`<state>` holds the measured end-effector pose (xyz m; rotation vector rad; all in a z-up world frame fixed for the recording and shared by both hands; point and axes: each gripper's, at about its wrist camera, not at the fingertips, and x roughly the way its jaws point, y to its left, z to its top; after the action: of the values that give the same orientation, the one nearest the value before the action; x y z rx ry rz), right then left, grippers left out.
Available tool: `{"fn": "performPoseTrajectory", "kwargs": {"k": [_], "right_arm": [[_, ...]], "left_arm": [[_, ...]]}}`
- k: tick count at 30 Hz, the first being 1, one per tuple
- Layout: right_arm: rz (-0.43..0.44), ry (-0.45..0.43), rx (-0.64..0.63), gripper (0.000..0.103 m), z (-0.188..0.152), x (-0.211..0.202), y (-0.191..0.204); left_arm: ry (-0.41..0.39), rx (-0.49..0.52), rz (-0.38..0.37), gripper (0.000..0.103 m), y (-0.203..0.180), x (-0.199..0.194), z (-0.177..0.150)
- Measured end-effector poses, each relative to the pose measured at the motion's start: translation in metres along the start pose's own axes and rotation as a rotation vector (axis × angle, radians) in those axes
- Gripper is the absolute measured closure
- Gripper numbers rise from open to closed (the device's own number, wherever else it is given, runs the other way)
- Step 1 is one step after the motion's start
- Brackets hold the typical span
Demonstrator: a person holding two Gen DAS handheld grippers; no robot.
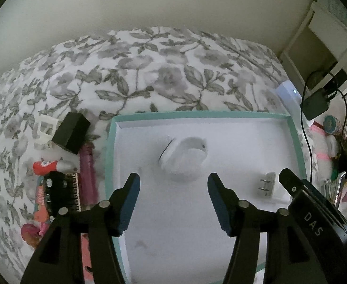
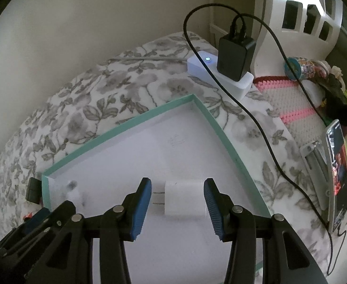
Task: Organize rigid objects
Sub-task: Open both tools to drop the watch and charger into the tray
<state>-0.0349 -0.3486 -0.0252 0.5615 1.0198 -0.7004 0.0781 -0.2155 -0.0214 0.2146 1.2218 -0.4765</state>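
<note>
A shallow white tray with a teal rim lies on a floral bedspread. In the left wrist view a round white device with a dark band lies in the tray, just ahead of my open, empty left gripper. A white wall charger with two prongs lies in the tray. My right gripper is open with its jaws on either side of the charger, not closed on it.
Left of the tray lie a black box, a white frame, a red tube, a purple item and toys. At the right are a white power strip with black adapter and cable, a phone and a pink knitted cloth.
</note>
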Motion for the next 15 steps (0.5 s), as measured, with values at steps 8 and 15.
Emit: {"fn": "performPoseTrajectory", "kwargs": {"k": [8,15], "right_arm": [[0.002,-0.015,-0.02,0.052,0.0,-0.011,0.005],[0.002,-0.031,-0.061,0.031,-0.005,-0.021,0.013]], "left_arm": [[-0.046,-0.049,0.023,0.014,0.015,-0.017,-0.001],[-0.091,-0.112,0.053,0.009,0.039,-0.035,-0.008]]}}
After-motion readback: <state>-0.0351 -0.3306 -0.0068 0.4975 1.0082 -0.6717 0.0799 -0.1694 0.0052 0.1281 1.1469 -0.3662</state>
